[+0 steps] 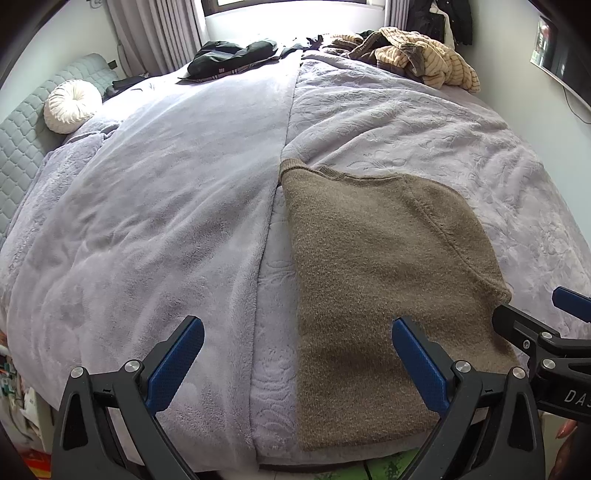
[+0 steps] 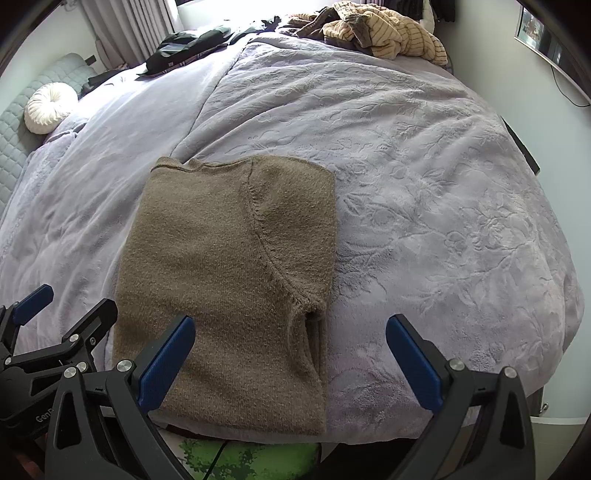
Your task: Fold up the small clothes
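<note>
- The left gripper (image 1: 297, 354) hangs over the near edge of the bed with its blue-padded fingers spread wide and nothing between them; the right-hand pad sits above the near left part of the sweater without visibly touching it.
- The right gripper (image 2: 290, 352) is likewise released, fingers far apart and empty, its left pad over the sweater's near half and its right pad over bare blanket.
- Just beyond both grippers lies the brown knit sweater (image 2: 225, 280), folded into a narrow upright rectangle with a sleeve tucked in along its right side; its hem reaches the bed's near edge and its collar points away.
- It rests on a lilac embossed blanket (image 2: 424, 192), beside the seam where a smoother lilac fleece blanket (image 1: 155, 192) begins to the left of the left gripper.
- Far left of the grippers, a round white cushion (image 1: 70, 105) leans by a quilted grey headboard (image 1: 22, 147).
- Farthest off, dark clothes (image 1: 229, 57) lie ahead and a heap of striped tan garments (image 2: 384, 31) ahead to the right.
</note>
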Available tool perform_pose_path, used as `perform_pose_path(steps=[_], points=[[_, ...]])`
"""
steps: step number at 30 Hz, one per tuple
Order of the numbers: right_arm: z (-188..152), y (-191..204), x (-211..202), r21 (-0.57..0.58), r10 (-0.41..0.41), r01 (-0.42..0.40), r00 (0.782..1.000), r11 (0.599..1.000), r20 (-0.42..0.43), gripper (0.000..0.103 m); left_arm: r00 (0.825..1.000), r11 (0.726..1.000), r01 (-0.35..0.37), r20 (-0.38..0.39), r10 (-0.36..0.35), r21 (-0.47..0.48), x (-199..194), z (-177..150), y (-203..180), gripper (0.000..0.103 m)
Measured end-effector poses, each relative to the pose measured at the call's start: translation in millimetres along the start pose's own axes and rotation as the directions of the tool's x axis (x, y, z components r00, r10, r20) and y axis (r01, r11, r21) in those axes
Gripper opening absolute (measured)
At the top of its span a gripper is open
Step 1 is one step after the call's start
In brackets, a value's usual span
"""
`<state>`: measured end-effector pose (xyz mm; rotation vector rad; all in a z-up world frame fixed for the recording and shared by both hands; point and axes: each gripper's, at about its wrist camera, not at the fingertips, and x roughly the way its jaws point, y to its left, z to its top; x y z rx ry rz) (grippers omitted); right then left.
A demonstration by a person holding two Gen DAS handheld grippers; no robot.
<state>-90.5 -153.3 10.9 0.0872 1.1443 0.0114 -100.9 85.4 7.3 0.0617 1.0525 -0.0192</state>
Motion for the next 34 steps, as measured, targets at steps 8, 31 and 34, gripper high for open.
perform_pose_path(steps=[8,31,34], points=[[-1.0,0.7,-2.3,-0.001,-0.002,0.002,1.0,1.0,0.002,0.103,1.0,1.0,-0.005,0.007,0.005,0.002,-1.6,-0.8,0.1,0.102],[-1.4,3.6,-1.9,-0.002,-0.002,0.002,1.0,1.0,-0.002,0.103,0.999,1.0,-0.012,0.034,0.012,0.011,0.3,-3.0,-1.0,0.102],[-1.3,3.7,-1.9,-0.002,-0.002,0.002,1.0,1.0,-0.002,0.103,0.999,1.0,-0.01,0.035,0.01,0.019,-0.4,-2.8,-2.1,0.102]])
